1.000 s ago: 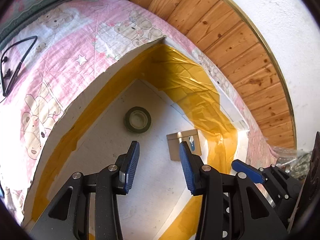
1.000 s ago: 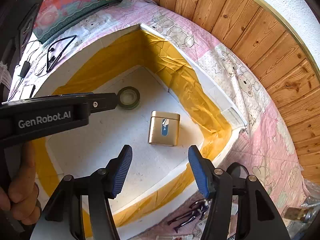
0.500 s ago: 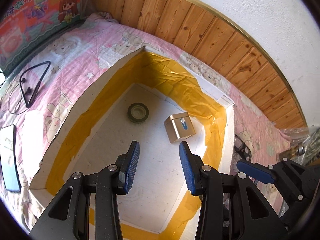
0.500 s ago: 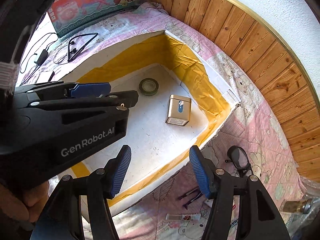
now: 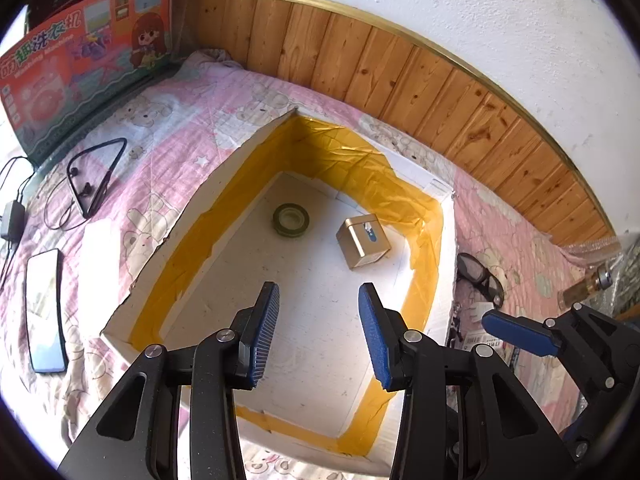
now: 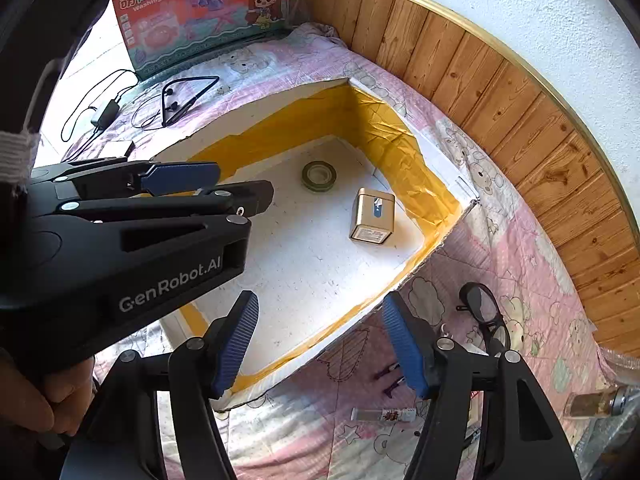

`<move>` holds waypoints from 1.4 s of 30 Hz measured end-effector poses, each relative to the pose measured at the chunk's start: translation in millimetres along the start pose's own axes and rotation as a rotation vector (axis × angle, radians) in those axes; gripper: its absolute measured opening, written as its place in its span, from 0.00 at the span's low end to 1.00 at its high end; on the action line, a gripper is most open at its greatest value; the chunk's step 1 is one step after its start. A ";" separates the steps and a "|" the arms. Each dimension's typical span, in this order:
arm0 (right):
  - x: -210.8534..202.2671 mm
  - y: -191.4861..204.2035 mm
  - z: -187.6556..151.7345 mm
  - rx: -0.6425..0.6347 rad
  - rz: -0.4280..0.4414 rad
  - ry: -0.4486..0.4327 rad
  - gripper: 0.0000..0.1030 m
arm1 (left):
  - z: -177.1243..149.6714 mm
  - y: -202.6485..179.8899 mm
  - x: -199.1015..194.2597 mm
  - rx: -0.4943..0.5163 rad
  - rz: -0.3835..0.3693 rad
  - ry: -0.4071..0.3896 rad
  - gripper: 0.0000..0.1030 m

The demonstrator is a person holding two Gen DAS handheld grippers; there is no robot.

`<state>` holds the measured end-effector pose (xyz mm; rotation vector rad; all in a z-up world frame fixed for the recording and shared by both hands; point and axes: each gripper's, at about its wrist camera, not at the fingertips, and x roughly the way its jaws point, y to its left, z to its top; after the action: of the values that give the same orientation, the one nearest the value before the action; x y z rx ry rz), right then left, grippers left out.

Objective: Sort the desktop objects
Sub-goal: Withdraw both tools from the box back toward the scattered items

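Yellow-taped white foam box (image 5: 436, 240) sitting on the pink bear-print bedspread (image 5: 208, 128), with two things on its floor: dark roll of tape (image 5: 291, 219) toward the back, gold tin (image 5: 363, 241) just to its right, the two near each other but not touching. Tin lying close to the yellow-lined right wall, blue mark on its upper face.

Left tongs (image 5: 318, 332) hovering above the box, blue pads spread apart, nothing between them, only the white floor showing through the gap. Right tongs (image 6: 320, 344) hanging over the near edge of the box, jaws opening, nothing between the pads either. From the right wrist view, left tongs (image 6: 180, 178) reaching in from the left, gripped by a hand (image 6: 44, 404) low at the edge.

Outside the box on the bedspread: black glasses (image 6: 486, 320) just right of the near corner, small tube (image 6: 384, 414) and dark clips (image 6: 394, 378) lower down, glass bottle (image 6: 592, 402) at the far right. On the other side, neckband earphones (image 5: 94, 178), phone (image 5: 45, 312) lying flat, black adapter with cable (image 5: 9, 220) at the left edge. Colourful toy washing-machine carton (image 6: 204, 8) propped at the back, wooden panelling (image 5: 400, 80) running behind it all.
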<state>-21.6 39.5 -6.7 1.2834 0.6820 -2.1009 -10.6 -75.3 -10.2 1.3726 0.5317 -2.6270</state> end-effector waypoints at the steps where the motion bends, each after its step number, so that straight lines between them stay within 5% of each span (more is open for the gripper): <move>1: -2.3 2.2 -1.7 -0.006 -0.003 -0.006 0.64 | -1.5 -0.3 -2.0 0.004 -0.001 -0.002 0.43; 10: -25.8 14.5 -27.3 0.002 -0.020 -0.096 0.64 | -20.4 -4.3 -20.3 0.036 0.012 -0.027 0.43; 25: -60.9 29.6 -118.5 0.095 -0.006 -0.367 0.66 | -66.2 -27.6 -38.4 0.140 0.000 -0.077 0.42; 32: -63.5 9.1 -154.2 0.164 -0.013 -0.373 0.66 | -84.9 -67.2 -43.7 0.262 -0.094 -0.097 0.42; 42: -53.5 -65.8 -216.8 0.417 0.006 -0.319 0.66 | -118.8 -131.5 -23.4 0.420 -0.215 -0.011 0.42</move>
<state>84.1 244.4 -38.4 1.1065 0.1033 -2.4520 58.3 89.4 -20.9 1.4762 0.1306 -3.0468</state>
